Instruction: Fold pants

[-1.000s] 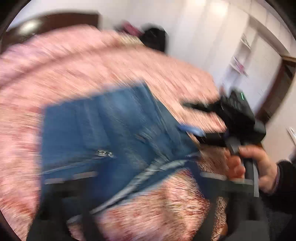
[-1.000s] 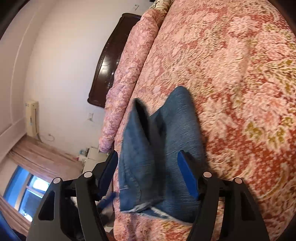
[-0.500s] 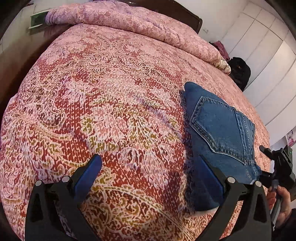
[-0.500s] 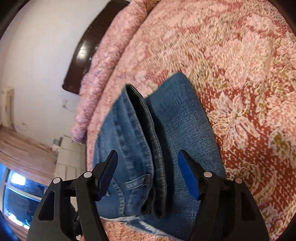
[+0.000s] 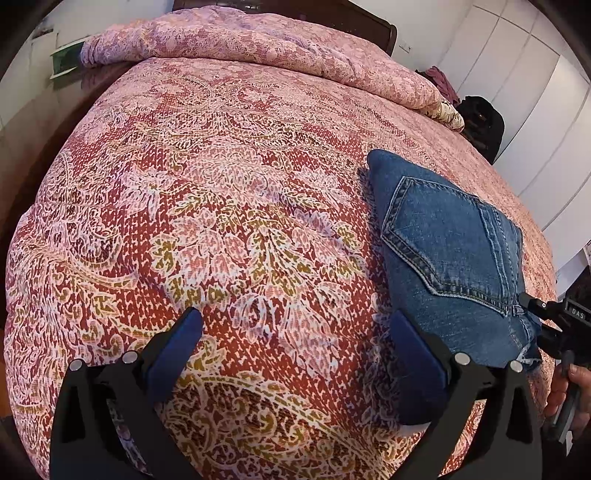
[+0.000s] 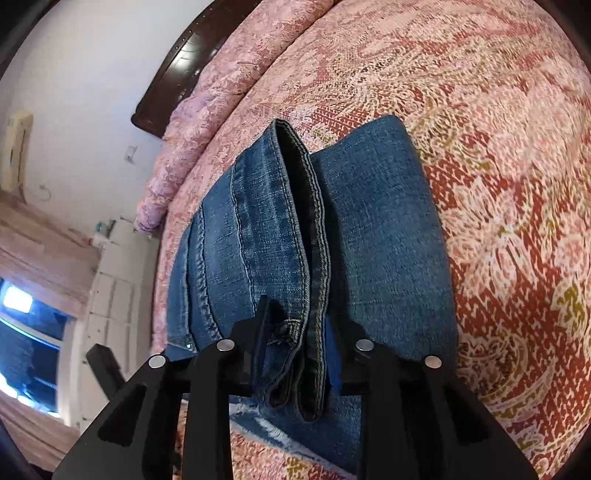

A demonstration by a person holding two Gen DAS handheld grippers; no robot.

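The folded blue jeans [image 5: 447, 254] lie on the red and pink patterned bedspread [image 5: 229, 229], back pocket up, at the right in the left wrist view. My left gripper [image 5: 295, 354] is open and empty above the bedspread, just left of the jeans. In the right wrist view my right gripper [image 6: 295, 332] is shut on the waistband edge of the jeans [image 6: 280, 236], pinching the stacked denim layers between its jaws. The right gripper's body also shows in the left wrist view [image 5: 561, 325], at the jeans' near right corner, held by a hand.
A rolled pink quilt [image 5: 258, 40] lies along the dark wooden headboard [image 5: 332, 14]. A black bag [image 5: 480, 118] sits past the bed's far right corner by white wardrobe doors [image 5: 535, 92]. A window [image 6: 26, 325] and white drawers [image 6: 107, 280] show at the left in the right wrist view.
My left gripper let go of the jeans and swung back to the left over the bedspread. My right gripper moved in on the waistband and went from open to shut on it.
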